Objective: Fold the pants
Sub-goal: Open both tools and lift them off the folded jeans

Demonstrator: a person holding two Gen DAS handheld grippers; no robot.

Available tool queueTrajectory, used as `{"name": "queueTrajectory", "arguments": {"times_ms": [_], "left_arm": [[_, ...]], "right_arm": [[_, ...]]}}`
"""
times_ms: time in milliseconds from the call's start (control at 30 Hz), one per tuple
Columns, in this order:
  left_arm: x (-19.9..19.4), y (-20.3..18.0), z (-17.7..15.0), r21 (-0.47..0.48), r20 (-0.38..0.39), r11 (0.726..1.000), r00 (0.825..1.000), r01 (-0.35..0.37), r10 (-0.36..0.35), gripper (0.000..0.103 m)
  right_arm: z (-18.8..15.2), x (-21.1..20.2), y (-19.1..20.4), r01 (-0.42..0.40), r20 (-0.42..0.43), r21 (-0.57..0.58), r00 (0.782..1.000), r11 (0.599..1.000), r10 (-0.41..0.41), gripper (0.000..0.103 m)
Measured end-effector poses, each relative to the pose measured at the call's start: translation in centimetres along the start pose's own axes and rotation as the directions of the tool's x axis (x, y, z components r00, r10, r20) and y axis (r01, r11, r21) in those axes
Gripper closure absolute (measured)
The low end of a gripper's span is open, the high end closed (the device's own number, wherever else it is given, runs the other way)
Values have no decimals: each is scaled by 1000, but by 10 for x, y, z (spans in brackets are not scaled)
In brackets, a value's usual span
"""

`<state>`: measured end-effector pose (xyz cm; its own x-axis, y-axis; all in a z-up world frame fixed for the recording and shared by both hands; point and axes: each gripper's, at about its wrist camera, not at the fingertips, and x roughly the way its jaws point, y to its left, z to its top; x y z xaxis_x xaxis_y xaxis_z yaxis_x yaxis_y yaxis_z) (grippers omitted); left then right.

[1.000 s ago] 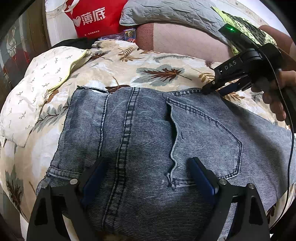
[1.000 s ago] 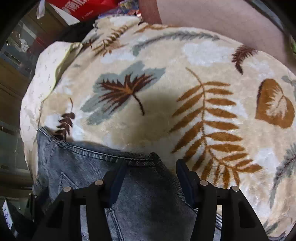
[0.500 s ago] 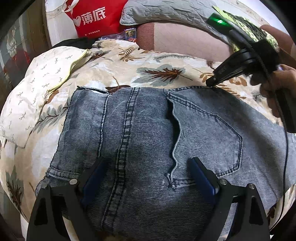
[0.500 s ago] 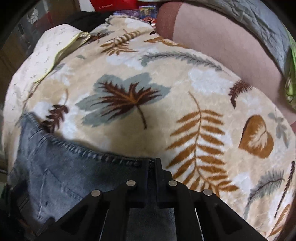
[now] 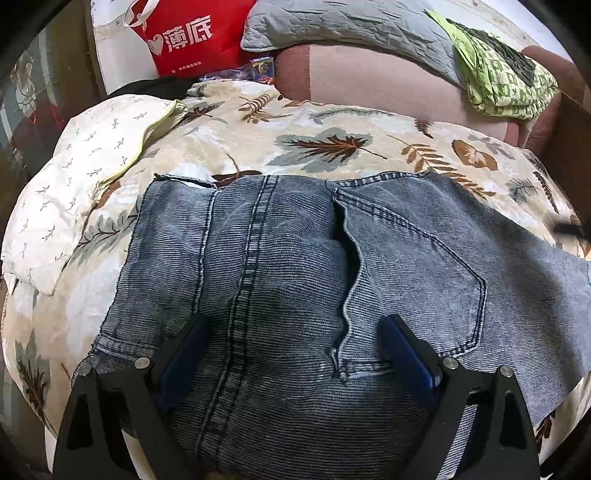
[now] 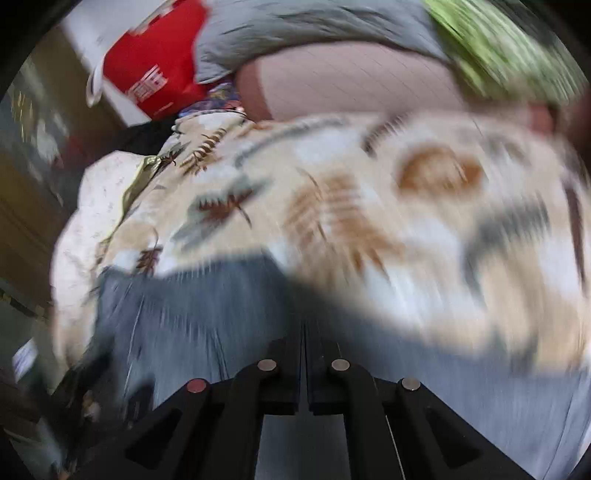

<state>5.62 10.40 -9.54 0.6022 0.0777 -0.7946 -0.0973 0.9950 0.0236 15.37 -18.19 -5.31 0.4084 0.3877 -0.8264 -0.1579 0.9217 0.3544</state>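
Grey-blue denim pants (image 5: 295,280) lie spread on a leaf-print blanket (image 5: 332,147), back pocket up. My left gripper (image 5: 295,354) is open, its blue-padded fingers (image 5: 184,350) resting on the denim near the lower edge. My right gripper (image 6: 304,365) is shut; the right wrist view is motion-blurred, with the pants (image 6: 207,317) under and beyond the fingers. I cannot tell whether fabric is pinched in it. A dark tip of the right gripper shows at the far right edge of the left wrist view (image 5: 570,228).
A white patterned pillow (image 5: 85,184) lies at the left. A red bag (image 5: 184,37), a grey quilted pillow (image 5: 351,26) and green clothing (image 5: 506,81) sit at the back on a pink sofa (image 5: 369,81).
My right gripper shut at the pants' far edge, then swept quickly right and out of the left wrist view. The pants' right part now lies flatter. The left gripper has not moved.
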Motion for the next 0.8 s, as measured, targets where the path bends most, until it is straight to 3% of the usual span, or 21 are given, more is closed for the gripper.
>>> {"name": "queueTrajectory", "arguments": {"times_ms": [67,200,267,300,333,400,433,500,533,600,667,800], "left_arm": [[-2,-1,-1,1,7,1000,1000,-10,10,9],[-9,-6,-1,8,27,999,999,-41,41,9],[-21,-11,0,23,55,998,997,-52,51,9],[-28,-14,1,38,68,998,996,-52,49,9],[-37,-17,1,50,88,997,995,-55,51,9],[-49,-23,0,42,108,998,993,-52,47,9],[-51,-26,0,40,103,999,994,-37,33,9],[-54,-34,-1,44,87,999,996,-23,19,9],[-57,-40,-1,52,81,999,997,-17,12,9],[-63,-49,-4,67,85,998,996,2,-8,9],[-67,-58,-6,79,95,997,995,18,-25,9],[-67,-73,-9,103,83,994,995,39,-48,9]], "right_arm": [[-29,-18,-40,-32,-19,105,999,994,35,100],[-46,-24,-128,18,-52,263,999,965,-5,100],[-51,-23,-186,46,-70,444,997,895,-17,100],[-56,-30,-199,-21,-41,494,998,869,47,99],[-57,-38,-207,-94,9,527,994,844,105,99],[-52,-60,-205,-143,91,469,989,872,113,99],[-48,-64,-209,-132,109,442,990,887,93,98],[-43,-54,-228,-38,49,460,999,887,18,97],[-45,-48,-244,27,12,504,999,863,-39,97],[-51,-54,-257,-75,72,569,997,819,42,97],[-57,-80,-241,-98,137,494,990,864,34,96],[-96,-124,-216,-131,194,470,980,873,42,96]]}}
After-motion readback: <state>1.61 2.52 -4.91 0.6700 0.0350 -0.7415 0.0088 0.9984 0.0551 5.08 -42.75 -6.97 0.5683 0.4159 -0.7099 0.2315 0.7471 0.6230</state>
